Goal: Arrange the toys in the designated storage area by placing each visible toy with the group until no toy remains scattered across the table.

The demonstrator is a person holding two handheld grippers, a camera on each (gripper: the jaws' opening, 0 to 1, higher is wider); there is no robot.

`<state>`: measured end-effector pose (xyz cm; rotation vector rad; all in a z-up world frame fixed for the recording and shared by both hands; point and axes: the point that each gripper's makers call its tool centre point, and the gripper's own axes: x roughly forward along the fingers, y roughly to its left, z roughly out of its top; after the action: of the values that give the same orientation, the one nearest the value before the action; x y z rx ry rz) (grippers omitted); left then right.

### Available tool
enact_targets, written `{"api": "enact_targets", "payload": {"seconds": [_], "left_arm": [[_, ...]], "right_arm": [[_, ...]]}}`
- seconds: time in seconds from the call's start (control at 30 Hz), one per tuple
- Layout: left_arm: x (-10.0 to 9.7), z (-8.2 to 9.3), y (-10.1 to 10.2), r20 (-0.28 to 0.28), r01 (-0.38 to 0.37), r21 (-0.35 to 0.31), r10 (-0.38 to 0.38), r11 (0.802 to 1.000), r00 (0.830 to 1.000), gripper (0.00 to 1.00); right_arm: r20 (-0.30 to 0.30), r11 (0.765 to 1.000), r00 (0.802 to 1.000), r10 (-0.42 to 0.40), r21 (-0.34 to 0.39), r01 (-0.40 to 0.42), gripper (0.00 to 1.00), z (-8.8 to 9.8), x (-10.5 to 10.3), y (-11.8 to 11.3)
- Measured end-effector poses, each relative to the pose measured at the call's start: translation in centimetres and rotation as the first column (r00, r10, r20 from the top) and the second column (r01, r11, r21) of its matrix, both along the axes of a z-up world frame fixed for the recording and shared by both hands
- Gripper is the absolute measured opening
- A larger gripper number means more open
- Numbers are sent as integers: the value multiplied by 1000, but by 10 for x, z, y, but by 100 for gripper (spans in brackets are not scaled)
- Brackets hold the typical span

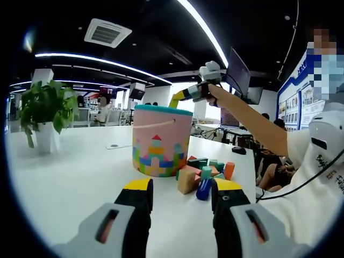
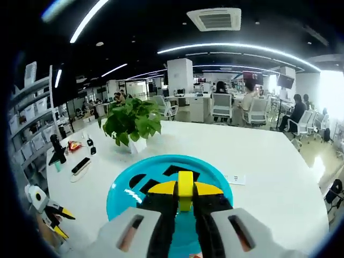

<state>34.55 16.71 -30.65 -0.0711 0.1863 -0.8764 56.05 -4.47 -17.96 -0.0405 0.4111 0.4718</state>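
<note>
Over bucket, right hand-held gripper clamps block

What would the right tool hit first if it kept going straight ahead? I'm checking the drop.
Most likely the open teal bucket mouth directly past the right tool, which grips a yellow block. The block would probably go inside, though the depth is unclear.

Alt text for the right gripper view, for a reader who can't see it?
The right gripper holds a yellow block above the teal bucket opening. The bucket stands on a white table with a potted plant behind it.
</note>
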Motion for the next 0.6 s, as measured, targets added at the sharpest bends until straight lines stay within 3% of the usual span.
{"api": "enact_targets", "payload": {"seconds": [0.27, 0.37, 0.47, 0.6], "left_arm": [[0, 2, 3, 3, -7, -1, 7, 1000, 1000, 44], [-1, 2, 4, 5, -6, -1, 6, 1000, 1000, 44], [-1, 2, 5, 4, -9, -2, 9, 1000, 1000, 44], [-1, 2, 7, 5, -11, -3, 11, 1000, 1000, 44]], "right_arm": [[-6, 993, 993, 114, 10, -114, 10, 2, 0, 42], [-4, 985, 986, 164, -46, -164, 10, -5, 2, 58], [3, 984, 985, 171, -55, -170, 10, -6, 3, 64], [-13, 971, 984, 177, -161, -177, 10, -20, 6, 63]]}}
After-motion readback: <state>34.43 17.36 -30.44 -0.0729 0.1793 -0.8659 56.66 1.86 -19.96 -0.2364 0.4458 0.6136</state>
